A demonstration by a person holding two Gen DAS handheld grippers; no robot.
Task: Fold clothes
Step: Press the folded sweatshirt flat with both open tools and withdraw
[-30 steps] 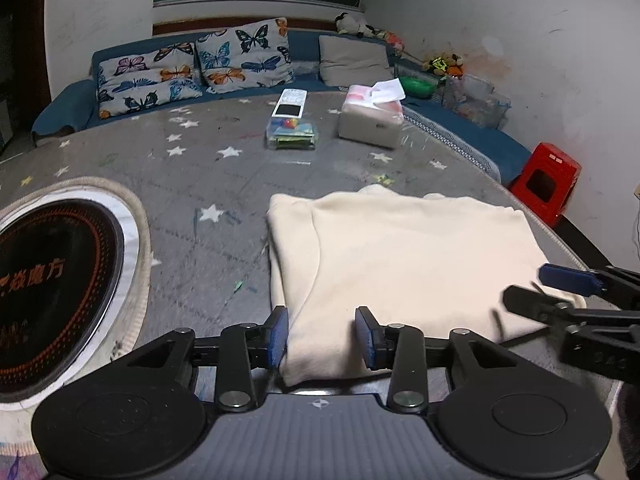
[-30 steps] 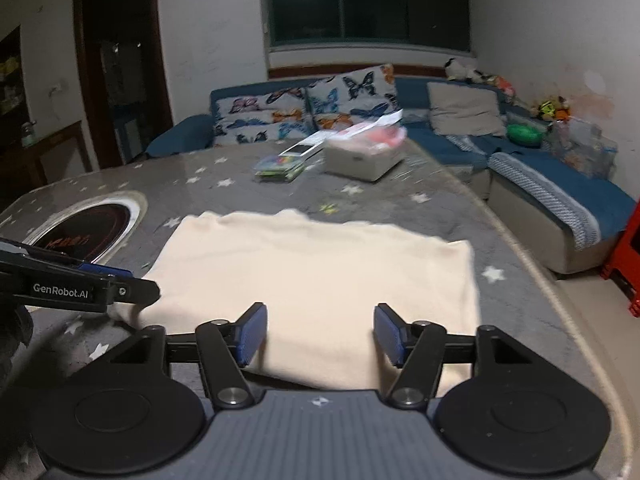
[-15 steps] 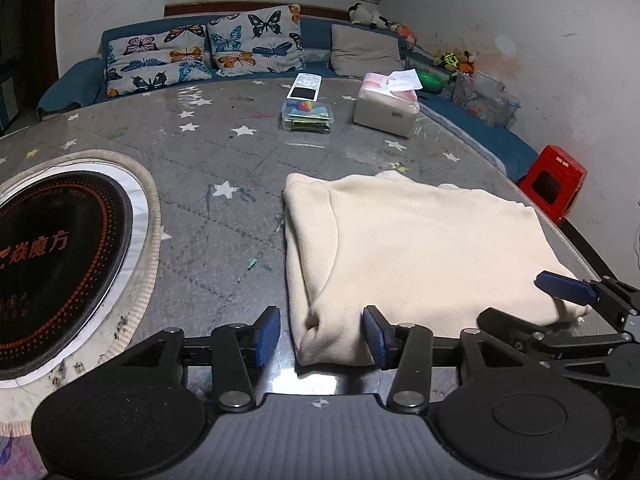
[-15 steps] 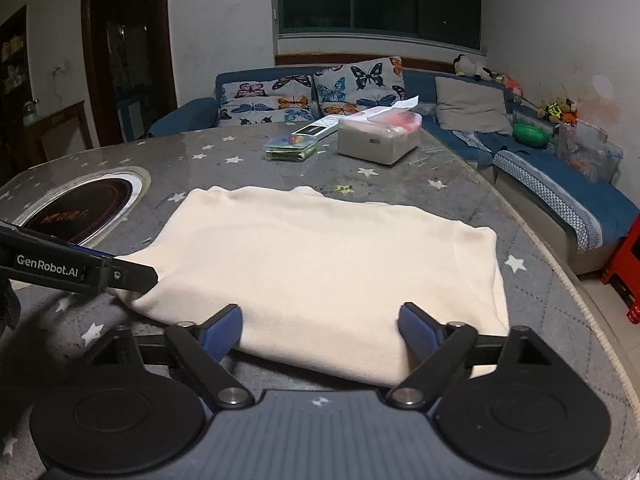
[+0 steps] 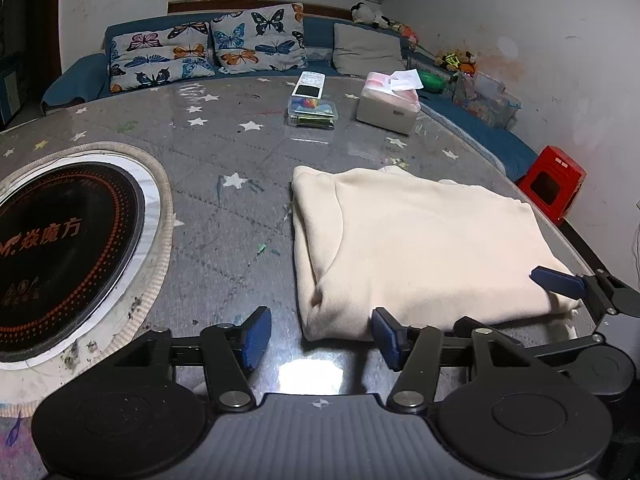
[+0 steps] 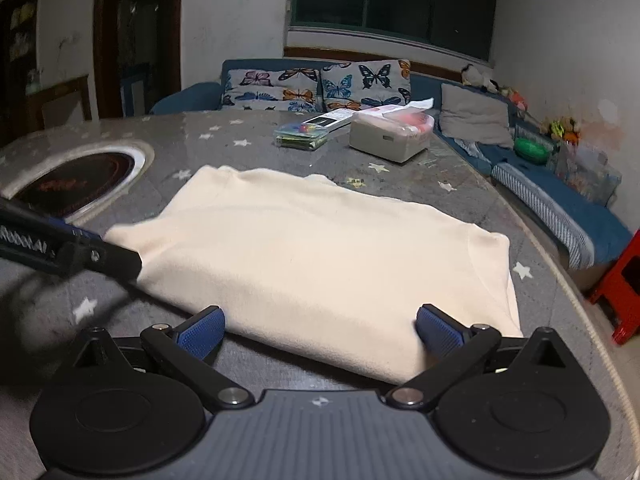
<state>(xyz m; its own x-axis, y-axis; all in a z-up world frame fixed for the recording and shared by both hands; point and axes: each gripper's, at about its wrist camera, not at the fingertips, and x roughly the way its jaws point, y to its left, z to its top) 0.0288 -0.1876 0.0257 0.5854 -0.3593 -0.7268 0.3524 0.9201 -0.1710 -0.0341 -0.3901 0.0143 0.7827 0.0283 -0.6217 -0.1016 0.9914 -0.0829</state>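
Note:
A cream garment (image 5: 416,248) lies folded into a flat rectangle on the grey star-patterned table (image 5: 224,152). My left gripper (image 5: 320,338) is open at the garment's near left corner, its fingers apart with nothing between them. In the right wrist view the same garment (image 6: 320,256) spreads ahead, and my right gripper (image 6: 320,330) is wide open along its near edge, holding nothing. The right gripper's blue fingertips (image 5: 558,282) show at the garment's right corner in the left wrist view. The left gripper's black arm (image 6: 68,252) shows at the left edge of the right wrist view.
A round black cooktop (image 5: 56,248) is set into the table at left. A tissue box (image 5: 388,106), a clear plastic box (image 5: 312,114) and a remote (image 5: 308,85) stand at the far side. A blue sofa with butterfly cushions (image 5: 208,52) lies behind. A red stool (image 5: 554,182) stands beside the table.
Both grippers opened wider and drew back from the garment's near edge. The garment stayed flat on the table.

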